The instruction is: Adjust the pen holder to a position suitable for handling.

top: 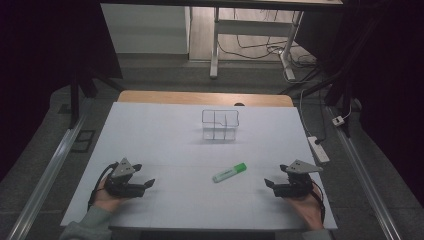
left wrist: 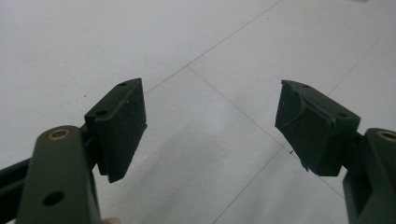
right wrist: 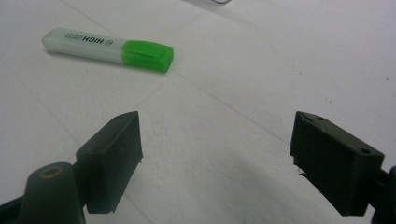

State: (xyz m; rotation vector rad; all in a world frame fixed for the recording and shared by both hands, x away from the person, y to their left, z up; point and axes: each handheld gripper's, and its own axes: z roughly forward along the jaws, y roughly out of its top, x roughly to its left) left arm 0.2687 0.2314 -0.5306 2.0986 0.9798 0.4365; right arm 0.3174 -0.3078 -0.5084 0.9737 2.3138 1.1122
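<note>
A green highlighter (top: pixel 229 172) with a green cap lies flat on the white table (top: pixel 165 135), between the two grippers and nearer the right one. In the right gripper view the highlighter (right wrist: pixel 109 49) lies beyond the jaws at upper left. A clear plastic organizer (top: pixel 220 124) with compartments stands farther back near the middle. My left gripper (top: pixel 145 176) rests at the front left, jaws wide apart and empty, as the left gripper view (left wrist: pixel 210 126) confirms. My right gripper (top: pixel 276 176) rests at the front right, also open and empty (right wrist: pixel 215 154).
The white sheet covers a wooden tabletop whose far edge (top: pixel 205 97) shows. A power strip (top: pixel 318 149) and cables lie on the floor to the right. A desk frame (top: pixel 250 40) stands beyond the table.
</note>
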